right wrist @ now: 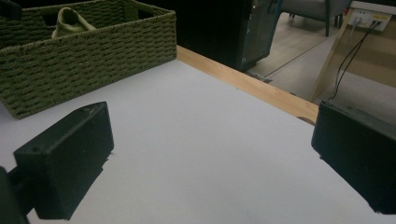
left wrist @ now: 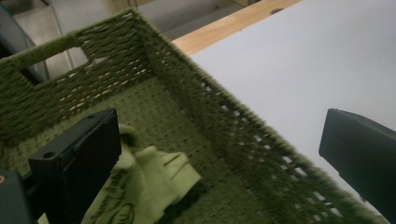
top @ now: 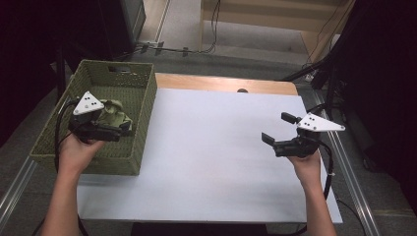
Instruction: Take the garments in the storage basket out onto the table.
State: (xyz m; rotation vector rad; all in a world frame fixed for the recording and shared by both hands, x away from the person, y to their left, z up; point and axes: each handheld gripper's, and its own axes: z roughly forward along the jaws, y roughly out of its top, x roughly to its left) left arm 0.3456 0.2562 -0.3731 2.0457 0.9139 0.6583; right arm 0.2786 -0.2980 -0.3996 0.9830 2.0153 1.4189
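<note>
Left gripper (top: 118, 129), jaws wide apart, straddles the basket (top: 143, 105) wall above the green glove (left wrist: 144, 186) lying inside; right gripper (top: 276, 132), also spread and empty, sits far right.

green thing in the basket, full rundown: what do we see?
The pale green item looks like soft cloth or a plush, crumpled, with darker green printing on it. It lies on the floor of the woven green basket, at the table's left side. The left claw hangs over the basket, jaws wide apart. One jaw overlaps the item's edge in the left gripper view; whether they touch cannot be told. From the right gripper view, a rounded part of it pokes above the basket rim.
</note>
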